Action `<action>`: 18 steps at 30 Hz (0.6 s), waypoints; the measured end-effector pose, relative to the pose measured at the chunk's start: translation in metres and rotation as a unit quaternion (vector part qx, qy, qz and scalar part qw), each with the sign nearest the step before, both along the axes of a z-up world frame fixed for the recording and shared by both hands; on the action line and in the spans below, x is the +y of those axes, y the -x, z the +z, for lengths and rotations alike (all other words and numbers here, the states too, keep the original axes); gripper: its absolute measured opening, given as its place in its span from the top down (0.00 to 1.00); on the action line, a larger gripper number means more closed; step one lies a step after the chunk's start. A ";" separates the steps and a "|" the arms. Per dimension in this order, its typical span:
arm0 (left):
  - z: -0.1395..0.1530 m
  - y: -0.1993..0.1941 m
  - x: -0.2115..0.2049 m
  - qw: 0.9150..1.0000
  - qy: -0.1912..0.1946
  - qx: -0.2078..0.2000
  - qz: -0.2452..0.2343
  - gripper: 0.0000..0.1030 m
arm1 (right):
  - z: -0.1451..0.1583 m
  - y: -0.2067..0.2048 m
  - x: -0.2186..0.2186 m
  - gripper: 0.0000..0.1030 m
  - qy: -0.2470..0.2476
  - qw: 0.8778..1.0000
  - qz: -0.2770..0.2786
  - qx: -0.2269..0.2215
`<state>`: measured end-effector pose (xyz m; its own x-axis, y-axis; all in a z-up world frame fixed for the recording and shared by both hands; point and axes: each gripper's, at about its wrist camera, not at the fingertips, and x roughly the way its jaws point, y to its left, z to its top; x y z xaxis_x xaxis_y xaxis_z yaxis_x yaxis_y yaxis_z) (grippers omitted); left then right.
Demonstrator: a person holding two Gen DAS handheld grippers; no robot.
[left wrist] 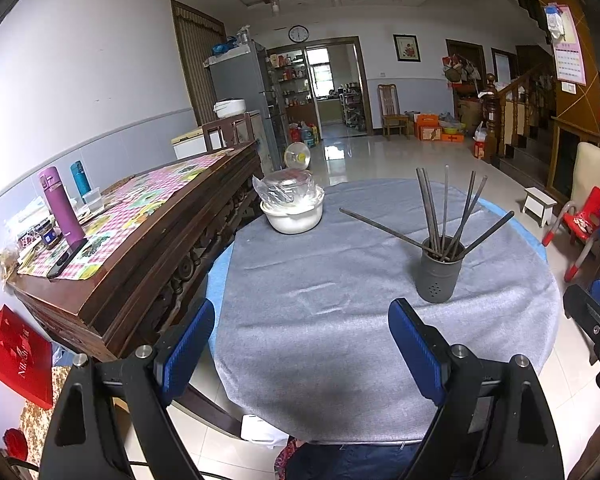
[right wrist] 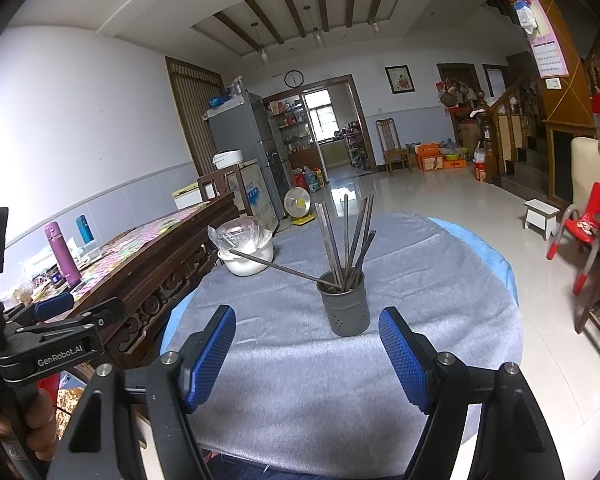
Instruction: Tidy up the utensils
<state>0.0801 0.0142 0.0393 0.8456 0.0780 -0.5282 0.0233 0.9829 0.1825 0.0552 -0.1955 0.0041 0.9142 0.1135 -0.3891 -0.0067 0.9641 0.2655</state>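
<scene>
A: Nearest the lens, what's there?

B: The left hand-held gripper (left wrist: 300, 344), its blue pads spread wide with nothing between them, only the grey cloth (left wrist: 320, 320) of the round desk (left wrist: 540, 248) below. The right hand-held gripper (right wrist: 306, 354) is likewise spread and empty.

A: And going left to right across the scene?

B: Far left, a wooden sideboard (left wrist: 140, 264) with a purple flask (left wrist: 60, 208) on its checked cover. Then a white bowl (left wrist: 292, 216) covered by clear plastic, at the desk's far left edge. Right of it stands the grey holder (left wrist: 440, 272), upright, with the dark chopsticks (left wrist: 444, 208) fanned out of it; one leans far left toward the bowl.

A: Is the holder near either gripper?

B: Ahead of both, untouched. In the right wrist view a hand (right wrist: 32, 420) grips the left tool's handle.
</scene>
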 end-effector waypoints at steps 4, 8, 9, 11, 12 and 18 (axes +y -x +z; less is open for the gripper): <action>0.000 0.000 0.001 1.000 0.000 0.000 0.001 0.14 | 0.000 0.000 0.000 0.24 0.000 1.000 0.000 0.000; 0.000 0.000 0.002 1.000 0.001 0.001 0.001 0.14 | -0.001 0.000 0.001 0.24 0.001 1.000 0.000 0.001; 0.000 0.000 0.003 1.000 0.001 0.001 0.001 0.14 | -0.002 -0.001 0.001 0.24 0.001 1.000 0.001 0.002; -0.001 0.001 0.004 1.000 0.002 0.001 0.001 0.14 | -0.002 -0.001 0.003 0.24 0.001 1.000 0.002 0.002; 0.000 0.001 0.005 1.000 0.002 0.000 0.002 0.14 | -0.002 -0.001 0.003 0.24 0.001 1.000 0.001 0.002; -0.002 0.002 0.009 1.000 0.004 -0.001 0.005 0.14 | -0.002 -0.001 0.003 0.24 0.001 1.000 0.001 0.002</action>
<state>0.0784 0.0232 0.0374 0.8455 0.0811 -0.5277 0.0140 0.9847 0.1739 0.0565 -0.1927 0.0021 0.9123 0.1151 -0.3929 -0.0083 0.9647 0.2631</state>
